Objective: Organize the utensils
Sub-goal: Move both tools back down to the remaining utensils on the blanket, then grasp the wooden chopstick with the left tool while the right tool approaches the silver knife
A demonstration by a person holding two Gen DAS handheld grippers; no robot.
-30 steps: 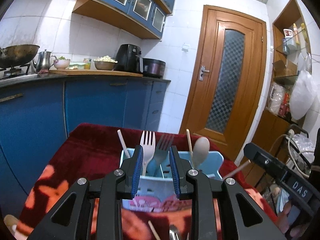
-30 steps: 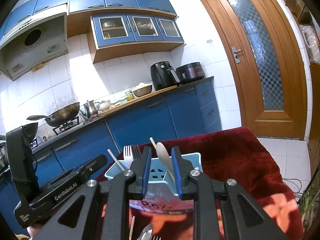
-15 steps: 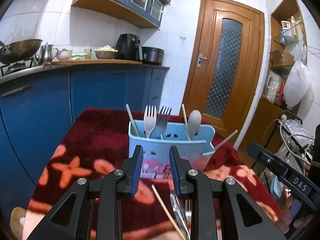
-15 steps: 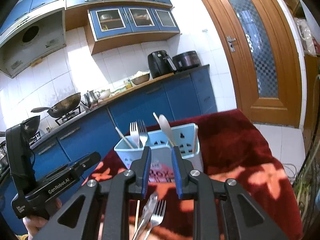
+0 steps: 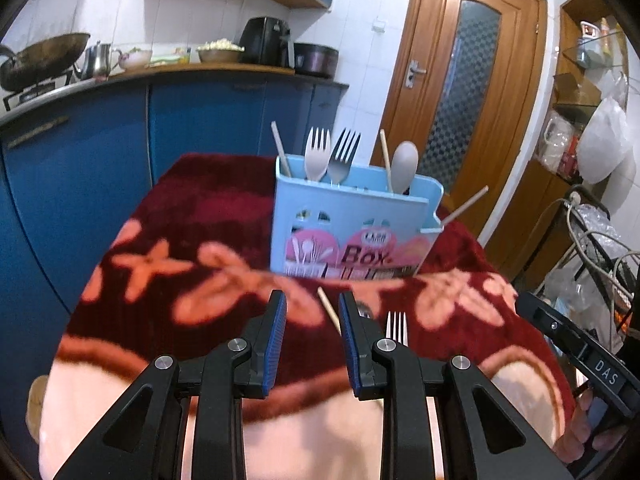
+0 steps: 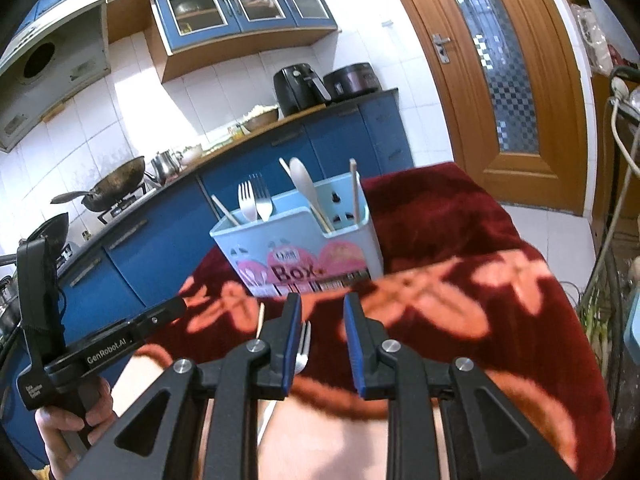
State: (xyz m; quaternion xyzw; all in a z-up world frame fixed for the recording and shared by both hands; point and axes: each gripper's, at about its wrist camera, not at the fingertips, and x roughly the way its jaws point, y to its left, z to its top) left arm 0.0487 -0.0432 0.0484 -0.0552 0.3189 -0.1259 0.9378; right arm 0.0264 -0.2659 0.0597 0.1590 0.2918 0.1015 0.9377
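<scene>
A light blue utensil box (image 5: 352, 224) stands on the red flowered blanket (image 5: 168, 232); it also shows in the right wrist view (image 6: 296, 240). It holds two forks (image 5: 328, 156), a pale spoon (image 5: 404, 166) and chopsticks. On the blanket in front of it lie a loose chopstick (image 5: 329, 310) and a metal fork (image 5: 396, 326), partly hidden behind the fingers. The fork also shows in the right wrist view (image 6: 303, 346). My left gripper (image 5: 312, 304) is open and empty, short of the box. My right gripper (image 6: 319, 306) is open and empty, above the loose fork.
Blue kitchen cabinets (image 5: 100, 152) with a wok (image 5: 40, 60), kettle and appliances stand behind the table. A wooden door (image 5: 468, 92) is at the right. Shelves, bags and cables (image 5: 592, 240) crowd the far right.
Both grippers have pulled back from the box and tilted down, so the box looks farther off and the loose fork and chopstick show near the fingertips.
</scene>
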